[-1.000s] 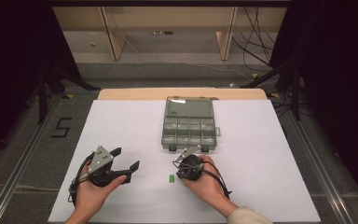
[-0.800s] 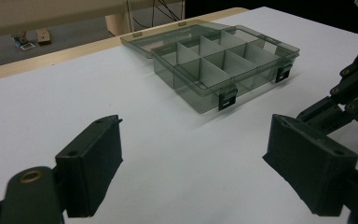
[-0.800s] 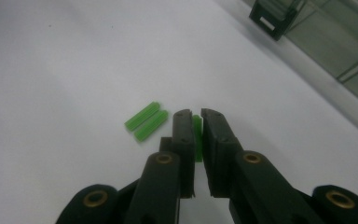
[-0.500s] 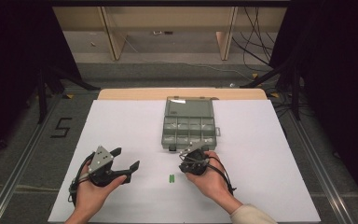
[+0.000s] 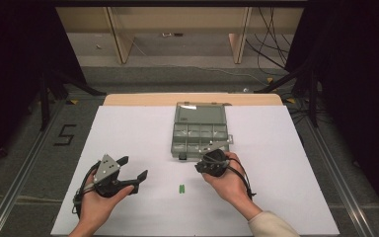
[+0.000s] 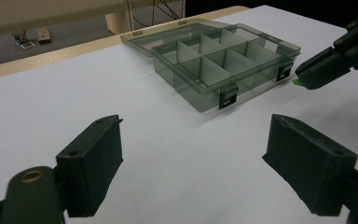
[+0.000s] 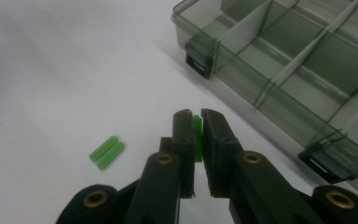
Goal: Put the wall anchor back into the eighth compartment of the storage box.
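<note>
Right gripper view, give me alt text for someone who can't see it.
The right gripper pinches a small green piece upright between its black jaws. Two more green pieces lie side by side on the white table; an open compartment box sits beyond.

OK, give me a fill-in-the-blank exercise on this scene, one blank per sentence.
1. The right gripper is shut on a small ____ piece.
2. The lid of the box is ____.
3. ____ green pieces lie side by side on the white table.
4. The left gripper is ____ and holds nothing.

Missing words: green; open; Two; open
</note>
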Tool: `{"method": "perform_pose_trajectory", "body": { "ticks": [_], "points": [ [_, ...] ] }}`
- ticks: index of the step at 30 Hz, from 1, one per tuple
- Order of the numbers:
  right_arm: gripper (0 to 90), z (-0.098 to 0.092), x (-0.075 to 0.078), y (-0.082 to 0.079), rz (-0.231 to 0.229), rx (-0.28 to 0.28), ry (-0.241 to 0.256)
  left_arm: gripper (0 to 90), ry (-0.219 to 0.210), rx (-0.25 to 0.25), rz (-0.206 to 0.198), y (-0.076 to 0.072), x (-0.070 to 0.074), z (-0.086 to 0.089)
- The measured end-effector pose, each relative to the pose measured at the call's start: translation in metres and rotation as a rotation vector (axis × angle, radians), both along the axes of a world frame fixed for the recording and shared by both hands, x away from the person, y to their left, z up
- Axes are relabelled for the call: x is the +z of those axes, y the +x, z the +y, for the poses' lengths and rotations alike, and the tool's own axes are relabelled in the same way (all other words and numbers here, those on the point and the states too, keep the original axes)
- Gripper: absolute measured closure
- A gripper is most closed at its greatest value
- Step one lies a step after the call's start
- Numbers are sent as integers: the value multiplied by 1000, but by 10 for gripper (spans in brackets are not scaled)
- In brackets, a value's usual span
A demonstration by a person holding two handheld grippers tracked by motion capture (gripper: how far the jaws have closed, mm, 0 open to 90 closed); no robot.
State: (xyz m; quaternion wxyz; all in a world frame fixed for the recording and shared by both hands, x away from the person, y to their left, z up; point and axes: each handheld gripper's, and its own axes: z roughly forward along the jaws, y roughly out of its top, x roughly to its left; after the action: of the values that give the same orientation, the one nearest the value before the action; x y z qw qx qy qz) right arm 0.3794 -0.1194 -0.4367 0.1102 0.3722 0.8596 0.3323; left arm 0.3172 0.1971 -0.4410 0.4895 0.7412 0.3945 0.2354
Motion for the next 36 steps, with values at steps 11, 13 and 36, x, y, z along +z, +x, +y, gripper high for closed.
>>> {"method": "perform_pose_trajectory", "body": {
  "ticks": [11,13,36],
  "points": [
    [844,-14,6,12,-24,-36,25,178,1,0,-2,0,0,0],
    [844,-16,8,14,-26,-52,33,178,-1,2,0,0,0,0],
    [844,-41,20,41,-51,-142,51,180,-3,0,1,0,0,0]
  ]
}}
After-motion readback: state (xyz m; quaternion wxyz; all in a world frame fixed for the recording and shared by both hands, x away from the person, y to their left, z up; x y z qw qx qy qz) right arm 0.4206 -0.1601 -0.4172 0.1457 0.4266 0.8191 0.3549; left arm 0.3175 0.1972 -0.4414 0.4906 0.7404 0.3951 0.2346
